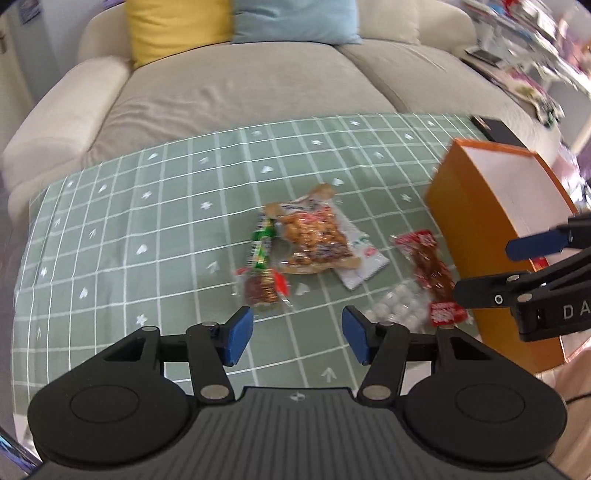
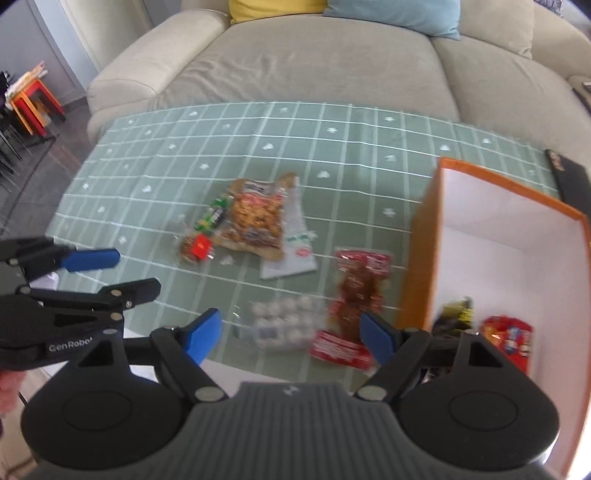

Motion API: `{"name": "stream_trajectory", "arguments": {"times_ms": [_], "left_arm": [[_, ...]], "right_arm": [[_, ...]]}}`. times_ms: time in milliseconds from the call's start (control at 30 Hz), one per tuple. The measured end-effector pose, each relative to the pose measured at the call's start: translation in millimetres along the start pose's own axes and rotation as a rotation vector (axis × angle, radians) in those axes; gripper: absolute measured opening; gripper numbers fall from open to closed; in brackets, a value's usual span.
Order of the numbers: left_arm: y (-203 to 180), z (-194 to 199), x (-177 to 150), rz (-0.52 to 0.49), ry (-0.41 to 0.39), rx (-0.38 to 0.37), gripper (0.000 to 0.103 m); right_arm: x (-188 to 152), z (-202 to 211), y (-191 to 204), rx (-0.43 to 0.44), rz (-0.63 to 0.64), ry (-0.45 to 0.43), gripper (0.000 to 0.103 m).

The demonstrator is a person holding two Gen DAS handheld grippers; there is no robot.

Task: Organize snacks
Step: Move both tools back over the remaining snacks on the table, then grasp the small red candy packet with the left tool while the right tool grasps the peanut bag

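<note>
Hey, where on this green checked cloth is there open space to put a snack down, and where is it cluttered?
The green checked cloth is bare on its left half and along the sofa side. The pile around the peanut pack is crowded, as is the strip by the orange box, where the red sausage pack and white ball pack lie.

Black ribbed left tongs [image 1: 297,334], blue pads, silver screws; matching right tongs [image 2: 291,334], white lettering

Beige sofa [image 1: 236,85], yellow cushion [image 1: 173,26], blue cushion [image 1: 295,18], dark floor [image 2: 48,162]
</note>
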State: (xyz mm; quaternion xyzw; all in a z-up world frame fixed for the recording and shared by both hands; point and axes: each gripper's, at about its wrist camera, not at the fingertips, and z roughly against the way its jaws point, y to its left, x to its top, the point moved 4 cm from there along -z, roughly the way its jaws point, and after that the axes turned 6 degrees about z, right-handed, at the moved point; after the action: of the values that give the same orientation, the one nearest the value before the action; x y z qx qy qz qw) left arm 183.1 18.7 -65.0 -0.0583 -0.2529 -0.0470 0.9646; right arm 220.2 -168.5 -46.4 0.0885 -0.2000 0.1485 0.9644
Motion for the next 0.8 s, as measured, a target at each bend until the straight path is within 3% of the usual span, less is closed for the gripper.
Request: {"name": "stream_trajectory", "arguments": {"times_ms": [200, 400, 567, 633, 800], "left_arm": [[26, -8, 1, 0.106, -0.020, -0.062, 0.058], [31, -26, 4, 0.066, -0.036, -0.067, 0.060], [42, -49, 5, 0.073, -0.037, -0.069, 0.064], [46, -59, 4, 0.077, -0.026, -0.070, 0.064], [56, -84, 1, 0.137, -0.006, -0.084, 0.066]], "right_arm": [[13, -30, 4, -0.031, -0.025, -0.028, 0.069], [17, -60, 6, -0.016, 0.018, -0.008, 0.062], [23, -79, 7, 0.031, 0.026, -0.021, 0.063], [28, -85, 7, 0.059, 0.019, -0.028, 0.070], [41, -105, 6, 0.089, -0.033, -0.037, 0.074]]}}
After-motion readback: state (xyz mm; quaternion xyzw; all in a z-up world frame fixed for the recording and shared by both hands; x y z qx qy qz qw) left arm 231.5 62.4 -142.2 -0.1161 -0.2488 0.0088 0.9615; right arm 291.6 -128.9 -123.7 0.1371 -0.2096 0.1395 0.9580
